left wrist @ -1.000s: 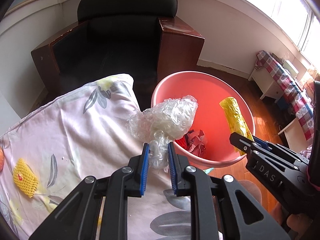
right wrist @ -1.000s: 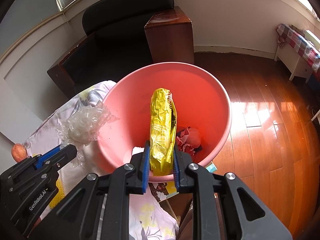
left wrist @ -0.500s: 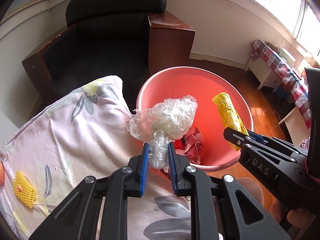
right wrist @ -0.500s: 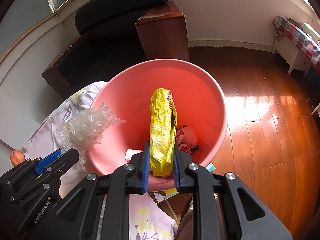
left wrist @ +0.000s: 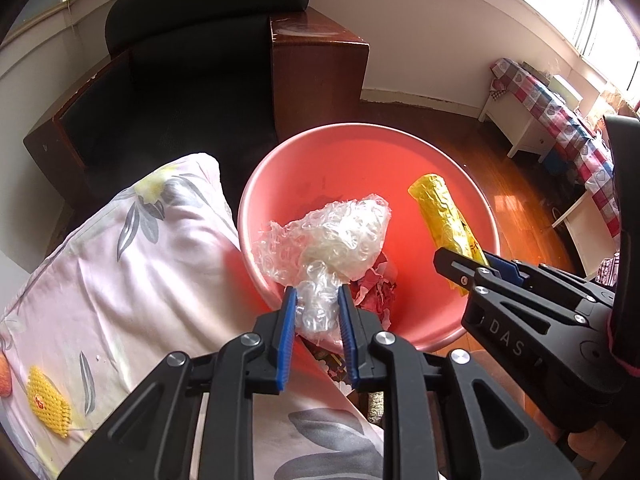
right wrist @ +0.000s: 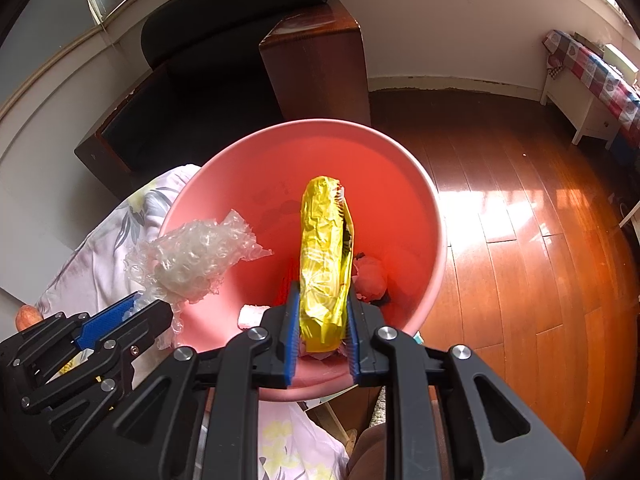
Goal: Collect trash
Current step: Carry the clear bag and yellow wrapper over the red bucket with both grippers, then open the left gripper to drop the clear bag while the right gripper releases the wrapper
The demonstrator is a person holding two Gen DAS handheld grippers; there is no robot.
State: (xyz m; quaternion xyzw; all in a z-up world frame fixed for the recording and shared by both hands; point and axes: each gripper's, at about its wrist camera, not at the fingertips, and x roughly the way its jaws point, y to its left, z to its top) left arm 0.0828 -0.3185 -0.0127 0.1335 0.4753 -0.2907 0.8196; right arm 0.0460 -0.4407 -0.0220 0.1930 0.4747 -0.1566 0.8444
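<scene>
A pink bin (left wrist: 340, 168) stands on the floor beside the bed. My left gripper (left wrist: 317, 292) hovers over its near rim with a crumpled wad of clear bubble wrap (left wrist: 332, 240) between the blue pads. Its jaws are opening, and the wrap still touches both pads. My right gripper (right wrist: 323, 292) is shut on a yellow foil wrapper (right wrist: 324, 240), which stands upright over the bin's (right wrist: 320, 148) middle. In the right wrist view the left gripper (right wrist: 148, 308) and the bubble wrap (right wrist: 192, 256) sit at the lower left. Red paper scraps (left wrist: 380, 284) lie in the bin's bottom.
Floral bedding (left wrist: 140, 260) fills the left, with a yellow foam net (left wrist: 48, 404) and an orange fruit (left wrist: 4, 376) on it. A dark armchair (left wrist: 180, 80) stands behind the bin. Wooden floor (right wrist: 520, 240) spreads to the right, towards a white bench with checked cloth (left wrist: 552, 112).
My left gripper has carried the bubble wrap rightward, from over the bedding to over the bin, and its jaws now stand a little wider. The right gripper has kept still with the wrapper.
</scene>
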